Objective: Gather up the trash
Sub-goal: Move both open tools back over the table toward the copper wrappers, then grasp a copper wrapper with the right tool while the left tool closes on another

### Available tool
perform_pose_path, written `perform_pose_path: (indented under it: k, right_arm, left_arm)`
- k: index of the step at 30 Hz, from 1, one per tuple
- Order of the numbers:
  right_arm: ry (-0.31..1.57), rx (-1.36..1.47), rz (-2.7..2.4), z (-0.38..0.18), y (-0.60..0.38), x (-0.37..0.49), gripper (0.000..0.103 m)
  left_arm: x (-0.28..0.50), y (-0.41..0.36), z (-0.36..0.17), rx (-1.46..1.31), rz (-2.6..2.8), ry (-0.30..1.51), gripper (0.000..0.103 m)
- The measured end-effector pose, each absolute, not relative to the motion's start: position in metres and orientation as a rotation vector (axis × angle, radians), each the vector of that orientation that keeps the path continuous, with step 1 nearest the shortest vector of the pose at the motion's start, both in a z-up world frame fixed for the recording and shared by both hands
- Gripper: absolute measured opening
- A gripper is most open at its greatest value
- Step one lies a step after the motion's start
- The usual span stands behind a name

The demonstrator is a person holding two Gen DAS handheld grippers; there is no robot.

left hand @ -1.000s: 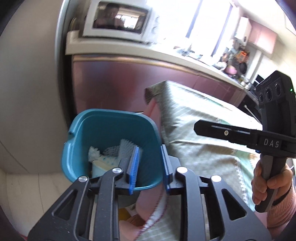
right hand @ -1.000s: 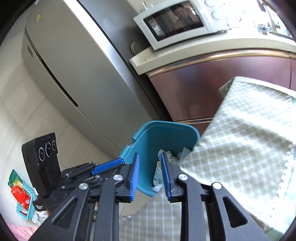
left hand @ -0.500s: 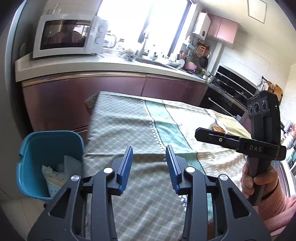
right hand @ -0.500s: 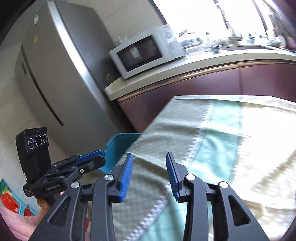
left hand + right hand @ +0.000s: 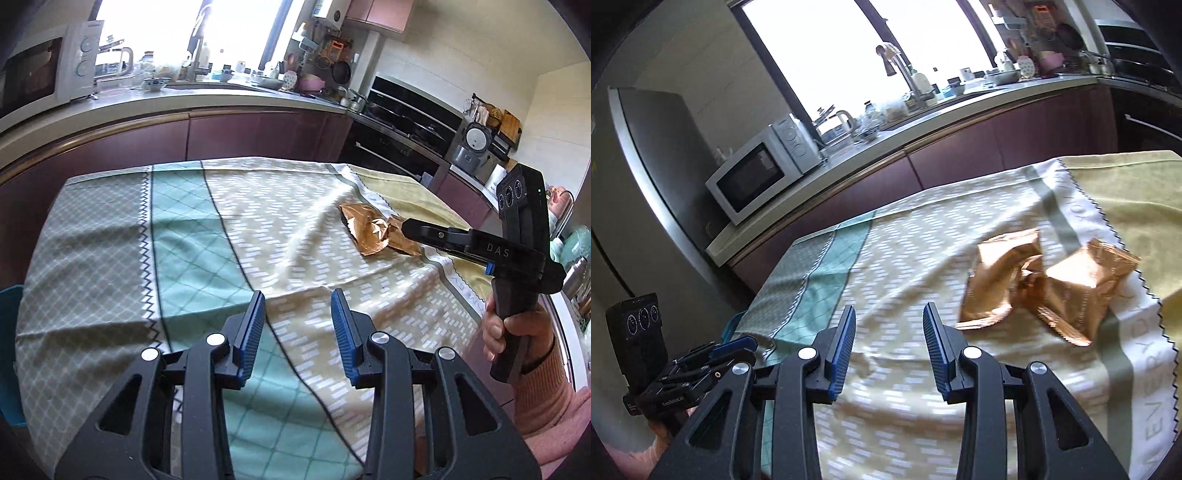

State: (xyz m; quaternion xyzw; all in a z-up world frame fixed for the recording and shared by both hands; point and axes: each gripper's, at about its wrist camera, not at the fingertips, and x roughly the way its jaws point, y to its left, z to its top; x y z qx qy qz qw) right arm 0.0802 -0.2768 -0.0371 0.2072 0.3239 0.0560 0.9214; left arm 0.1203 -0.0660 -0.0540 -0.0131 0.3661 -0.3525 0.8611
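Item: copper foil wrappers (image 5: 1038, 284), crumpled, on the cloth-covered table (image 5: 155, 236).
Count, wrappers: two, overlapping at the middle; no other loose trash seen on the cloth.
Count, bins: one teal bin (image 5: 9, 354), only its edge showing.
Count, hand-held grippers: two.
Position: wrappers lay ahead and to the right of the right hand-held gripper (image 5: 888, 347), near it; well ahead and right of the left hand-held gripper (image 5: 297, 330).
Bin position: low at the left of the left hand-held gripper, beside the table edge.
Handling, judged: very light, thin, crinkly film; slick on flat faces; would crush without harm and could slide on the cloth.
Hold, judged: a raised fold or crimped end seam, not a flat face.
State, left hand-held gripper: jaws partly apart, nothing between them.
State, right hand-held gripper: jaws partly apart, nothing between them.
Jaw motion: both had just been opening, empty.
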Motion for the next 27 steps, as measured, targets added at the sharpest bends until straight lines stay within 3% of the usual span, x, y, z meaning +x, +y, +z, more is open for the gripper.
perform_pose_path:
  k: [15,27]
  right_arm:
    - [0.670,0.575,-0.083,-0.074,-0.391,0.060,0.043]
    - [0.688,0.633,-0.092,-0.085,-0.415,0.077,0.048]
  left_arm:
    - [0.158,-0.201,-0.069,0.063,-0.841,0.874,0.037]
    - [0.212,-0.271,-0.097,0.088,-0.812,1.002,0.034]
